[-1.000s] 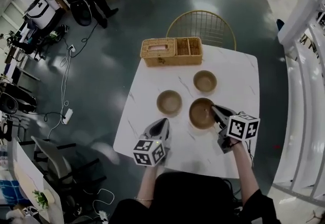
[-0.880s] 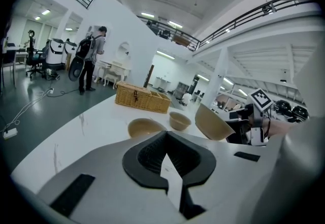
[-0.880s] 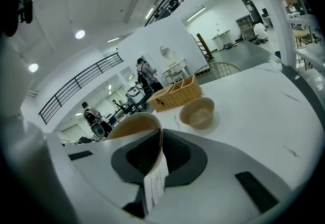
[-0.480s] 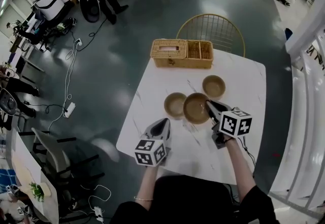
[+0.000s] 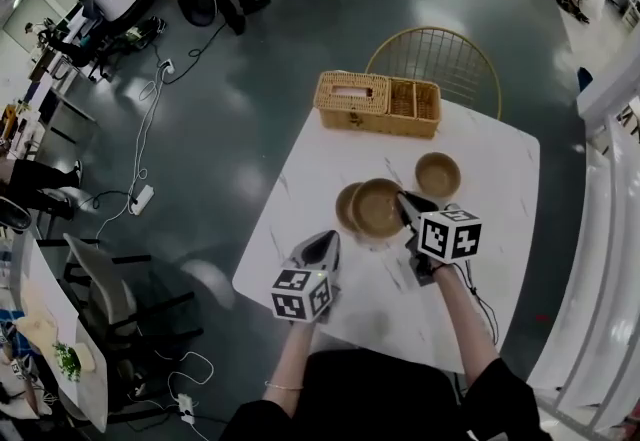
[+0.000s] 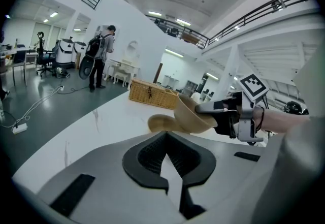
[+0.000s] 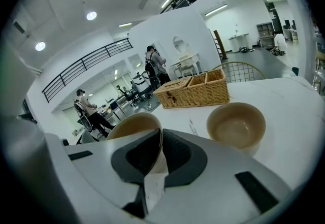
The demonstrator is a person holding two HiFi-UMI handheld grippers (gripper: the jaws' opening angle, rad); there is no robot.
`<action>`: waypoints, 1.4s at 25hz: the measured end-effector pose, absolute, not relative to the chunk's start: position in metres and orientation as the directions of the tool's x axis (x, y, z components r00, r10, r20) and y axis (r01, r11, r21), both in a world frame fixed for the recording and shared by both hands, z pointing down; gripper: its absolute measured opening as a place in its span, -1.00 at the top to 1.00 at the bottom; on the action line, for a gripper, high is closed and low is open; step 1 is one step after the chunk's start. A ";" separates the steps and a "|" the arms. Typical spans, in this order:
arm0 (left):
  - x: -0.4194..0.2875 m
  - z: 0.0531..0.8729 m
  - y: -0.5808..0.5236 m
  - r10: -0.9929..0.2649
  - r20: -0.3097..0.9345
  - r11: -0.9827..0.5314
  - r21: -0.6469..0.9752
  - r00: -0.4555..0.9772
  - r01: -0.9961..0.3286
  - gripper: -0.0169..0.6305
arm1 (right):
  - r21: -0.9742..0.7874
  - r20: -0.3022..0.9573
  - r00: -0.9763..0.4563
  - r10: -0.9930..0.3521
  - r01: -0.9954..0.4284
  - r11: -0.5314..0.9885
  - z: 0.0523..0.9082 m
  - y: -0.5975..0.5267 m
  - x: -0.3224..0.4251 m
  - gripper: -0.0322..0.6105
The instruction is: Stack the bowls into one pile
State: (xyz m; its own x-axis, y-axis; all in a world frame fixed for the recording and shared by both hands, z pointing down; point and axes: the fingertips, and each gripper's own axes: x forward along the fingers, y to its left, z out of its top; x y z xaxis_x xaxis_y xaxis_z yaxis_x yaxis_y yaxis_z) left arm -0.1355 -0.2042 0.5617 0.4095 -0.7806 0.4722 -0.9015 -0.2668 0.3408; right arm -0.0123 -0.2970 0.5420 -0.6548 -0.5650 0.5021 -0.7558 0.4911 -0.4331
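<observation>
Over the table (image 5: pixel 495 219), the marker-cubed right gripper (image 5: pixel 404 201) grips a bowl (image 5: pixel 376 207).

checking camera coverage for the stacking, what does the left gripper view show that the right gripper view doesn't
Only the left gripper view: the right gripper from outside, holding a tan round bowl tilted by its rim, and a second tan bowl on the white marble table, partly behind it. Only the right gripper view: a third tan bowl standing alone, upright. Both: the held bowl, the woven wicker basket, the table.
</observation>
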 end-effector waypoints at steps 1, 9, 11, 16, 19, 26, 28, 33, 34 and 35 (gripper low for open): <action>-0.137 0.564 -0.206 -0.780 0.476 -0.261 0.342 0.406 -0.903 0.91 | -0.428 0.508 -0.652 -0.563 -0.758 0.492 0.546 -0.299 -0.015 0.82; -0.136 0.580 -0.208 -0.772 0.502 -0.226 0.357 0.390 -0.906 0.91 | -0.393 0.544 -0.635 -0.549 -0.771 0.502 0.569 -0.311 -0.032 0.82; -0.138 0.582 -0.207 -0.770 0.505 -0.223 0.361 0.391 -0.905 0.91 | -0.369 0.557 -0.626 -0.546 -0.775 0.513 0.573 -0.312 -0.038 0.82; -0.137 0.584 -0.209 -0.768 0.509 -0.216 0.366 0.389 -0.905 0.91 | -0.315 0.580 -0.612 -0.537 -0.777 0.545 0.581 -0.315 -0.044 0.82; -0.136 0.586 -0.209 -0.767 0.512 -0.211 0.368 0.386 -0.906 0.91 | -0.285 0.590 -0.605 -0.534 -0.775 0.564 0.583 -0.316 -0.047 0.82; -0.139 0.588 -0.206 -0.766 0.517 -0.203 0.371 0.383 -0.906 0.91 | -0.205 0.593 -0.583 -0.555 -0.776 0.597 0.584 -0.315 -0.055 0.82; -0.141 0.589 -0.204 -0.766 0.516 -0.203 0.372 0.383 -0.906 0.91 | -0.188 0.591 -0.582 -0.559 -0.773 0.606 0.585 -0.313 -0.058 0.82; -0.140 0.588 -0.207 -0.766 0.515 -0.202 0.373 0.384 -0.905 0.91 | -0.137 0.588 -0.568 -0.576 -0.772 0.621 0.585 -0.317 -0.058 0.81; -0.140 0.587 -0.207 -0.767 0.514 -0.203 0.374 0.384 -0.905 0.91 | -0.129 0.588 -0.567 -0.577 -0.770 0.624 0.585 -0.317 -0.058 0.81; -0.140 0.587 -0.206 -0.767 0.514 -0.203 0.374 0.384 -0.905 0.91 | -0.126 0.588 -0.567 -0.577 -0.769 0.627 0.586 -0.316 -0.058 0.81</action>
State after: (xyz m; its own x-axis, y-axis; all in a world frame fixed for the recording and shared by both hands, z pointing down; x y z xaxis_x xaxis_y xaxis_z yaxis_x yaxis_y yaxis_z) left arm -0.1395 -0.2065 0.5874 0.3843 -0.7670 0.5139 -0.9049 -0.2027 0.3742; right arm -0.0576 -0.3164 0.5858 -0.5668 -0.5772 0.5879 -0.7690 0.6266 -0.1263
